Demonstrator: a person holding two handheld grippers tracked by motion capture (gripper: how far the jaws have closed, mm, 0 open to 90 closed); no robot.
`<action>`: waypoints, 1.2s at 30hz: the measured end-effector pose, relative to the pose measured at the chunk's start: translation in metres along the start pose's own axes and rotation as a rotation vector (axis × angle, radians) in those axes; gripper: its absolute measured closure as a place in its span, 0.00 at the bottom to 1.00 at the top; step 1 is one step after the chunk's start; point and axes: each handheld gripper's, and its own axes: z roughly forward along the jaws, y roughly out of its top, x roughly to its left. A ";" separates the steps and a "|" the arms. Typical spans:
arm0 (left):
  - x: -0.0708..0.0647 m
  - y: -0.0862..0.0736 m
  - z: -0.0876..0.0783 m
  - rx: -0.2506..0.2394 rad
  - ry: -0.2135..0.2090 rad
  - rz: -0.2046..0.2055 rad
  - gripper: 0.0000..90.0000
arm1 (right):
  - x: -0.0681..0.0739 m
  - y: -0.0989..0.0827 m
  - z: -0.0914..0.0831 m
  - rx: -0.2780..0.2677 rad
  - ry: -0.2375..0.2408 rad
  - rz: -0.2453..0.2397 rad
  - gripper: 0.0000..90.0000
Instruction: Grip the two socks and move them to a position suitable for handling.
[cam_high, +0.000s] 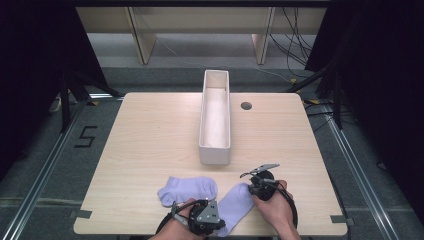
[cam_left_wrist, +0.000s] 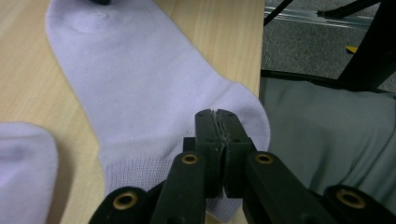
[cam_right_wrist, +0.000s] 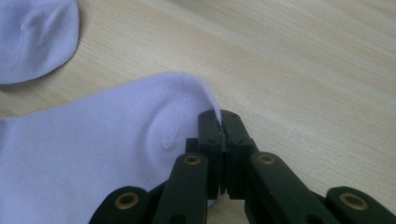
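Pale wooden worktop (cam_high: 150, 145) is carrying a white trough (cam_high: 215, 152), nothing lying inside. Near the front edge, the left claw (cam_left_wrist: 217, 122) and right claw (cam_right_wrist: 219, 125) are pinching opposite ends of one lavender sock (cam_high: 235, 206); another sock (cam_high: 189, 190) is lying beside.

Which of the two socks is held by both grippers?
The right sock, nearest the table's front edge: the left gripper pinches its cuff end, the right gripper its toe. The left sock lies free.

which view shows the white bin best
The high view: the long white bin shows whole, standing lengthwise mid-table, open and empty, beyond the two socks. The left gripper view and right gripper view look at a sock and tabletop instead.
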 end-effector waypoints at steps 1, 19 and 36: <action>0.002 0.001 -0.003 -0.004 0.004 0.005 0.97 | 0.000 0.000 0.000 0.001 0.000 0.000 0.99; 0.016 -0.002 -0.050 -0.044 0.055 0.046 0.97 | 0.008 0.005 -0.035 -0.107 0.047 0.055 0.99; 0.046 -0.040 -0.111 -0.004 0.150 0.029 0.97 | 0.051 0.032 -0.027 -0.174 0.112 -0.007 0.99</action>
